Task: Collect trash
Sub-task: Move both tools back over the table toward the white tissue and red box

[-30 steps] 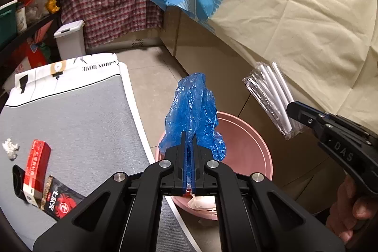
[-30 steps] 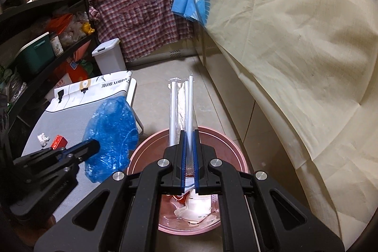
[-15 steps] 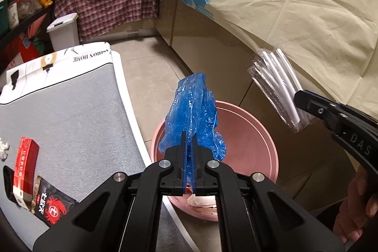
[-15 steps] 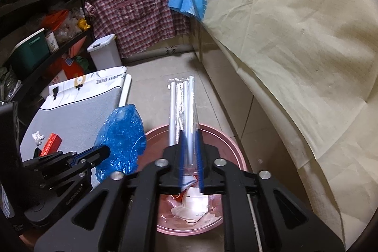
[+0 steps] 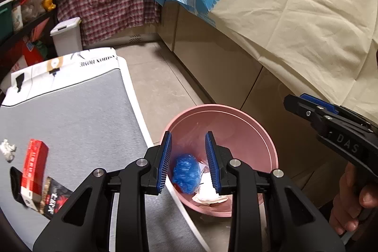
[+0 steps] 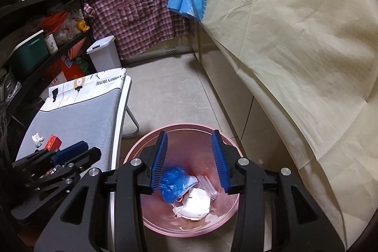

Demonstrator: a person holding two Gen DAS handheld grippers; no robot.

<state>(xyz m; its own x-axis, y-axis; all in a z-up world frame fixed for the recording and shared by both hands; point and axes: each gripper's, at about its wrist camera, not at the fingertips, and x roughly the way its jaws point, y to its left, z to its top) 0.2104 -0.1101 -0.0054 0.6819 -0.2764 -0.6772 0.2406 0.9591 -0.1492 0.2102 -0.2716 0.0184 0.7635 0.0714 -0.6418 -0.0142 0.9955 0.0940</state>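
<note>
A pink bin [image 5: 267, 134] [image 6: 151, 226] stands on the floor beside the table. Inside it lie a crumpled blue plastic bag [image 5: 186, 172] [image 6: 173, 182], a clear packet of white straws [image 6: 208, 183] and white paper waste [image 6: 197, 203]. My left gripper [image 5: 189, 162] hovers over the bin's near left rim, its jaws opening with nothing between them. My right gripper [image 6: 191, 158] hangs above the bin, jaws opening and empty too. It also shows at the right of the left wrist view as a black gripper [image 5: 307, 108] held by a hand [image 5: 349, 204].
The grey-topped table [image 5: 70, 115] [image 6: 82, 115] carries a red box [image 5: 33, 167] [image 6: 53, 142], a dark snack wrapper [image 5: 53, 201] and a crumpled white tissue [image 5: 7, 149] [image 6: 37, 138]. A cream cloth [image 6: 295, 39] covers the cabinets on the right. A white lidded bin [image 6: 102, 52] stands by the far wall.
Both grippers opened. The blue bag dropped from the left one and the straw packet from the right one; both now lie in the pink bin.
</note>
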